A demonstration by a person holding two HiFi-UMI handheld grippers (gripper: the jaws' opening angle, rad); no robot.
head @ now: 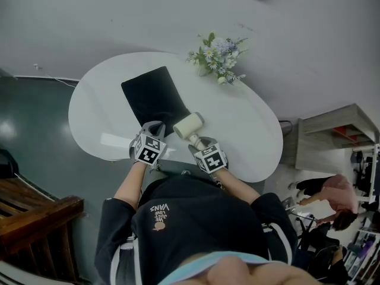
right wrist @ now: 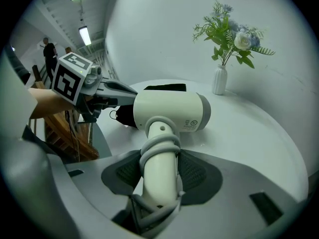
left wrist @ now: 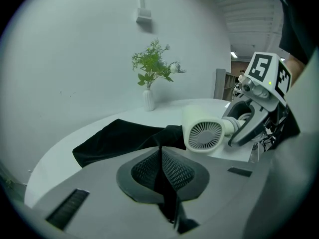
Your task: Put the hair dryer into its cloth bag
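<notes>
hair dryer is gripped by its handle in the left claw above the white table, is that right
Not the left: the right claw grips the hair dryer by its handle above the white table, as the right gripper view shows. The left claw is shut on the black cloth bag.

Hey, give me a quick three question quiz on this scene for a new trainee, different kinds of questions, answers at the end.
1. True or false: the hair dryer already lies inside the cloth bag.
2. What grips the hair dryer's handle? A the left hand-held gripper; B the right hand-held gripper; C a bare hand.
3. Fill in: the left hand-held gripper is shut on the ____.
Key: 1 false; 2 B; 3 cloth bag.
</notes>
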